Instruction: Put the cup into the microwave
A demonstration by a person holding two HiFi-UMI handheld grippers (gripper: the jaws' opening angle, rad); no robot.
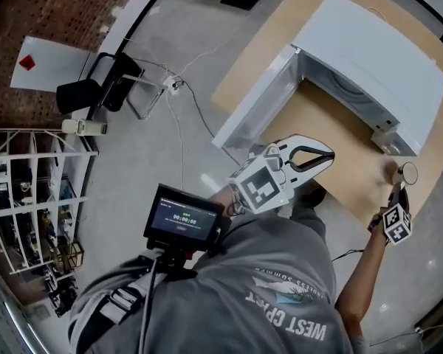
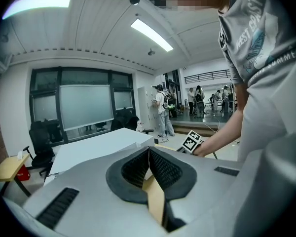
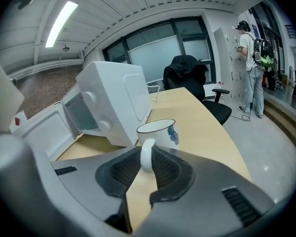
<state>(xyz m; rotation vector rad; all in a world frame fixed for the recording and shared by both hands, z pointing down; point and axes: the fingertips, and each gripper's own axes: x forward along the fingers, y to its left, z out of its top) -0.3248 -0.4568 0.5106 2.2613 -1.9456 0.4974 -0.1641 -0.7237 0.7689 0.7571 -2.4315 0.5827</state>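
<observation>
A white cup [image 3: 158,130] with a dark rim and a blue mark stands upright on the wooden table [image 3: 207,132], to the right of the white microwave [image 3: 113,100]. The microwave's door [image 3: 44,127] hangs open. My right gripper [image 3: 147,158] is shut on the cup's handle, with a pad against each side of it. From the head view the cup [image 1: 407,172] sits near the table's front right edge beside the microwave [image 1: 369,57], with the right gripper [image 1: 397,192] just behind it. My left gripper [image 1: 329,155] hovers over the table in front of the open microwave, shut [image 2: 149,154] on nothing.
The open door [image 1: 255,102] sticks out past the table's left edge. A black office chair [image 3: 187,78] stands beyond the table's far end. On the floor are a cable, a black chair [image 1: 96,87] and a white wire rack [image 1: 29,198]. People stand in the far background.
</observation>
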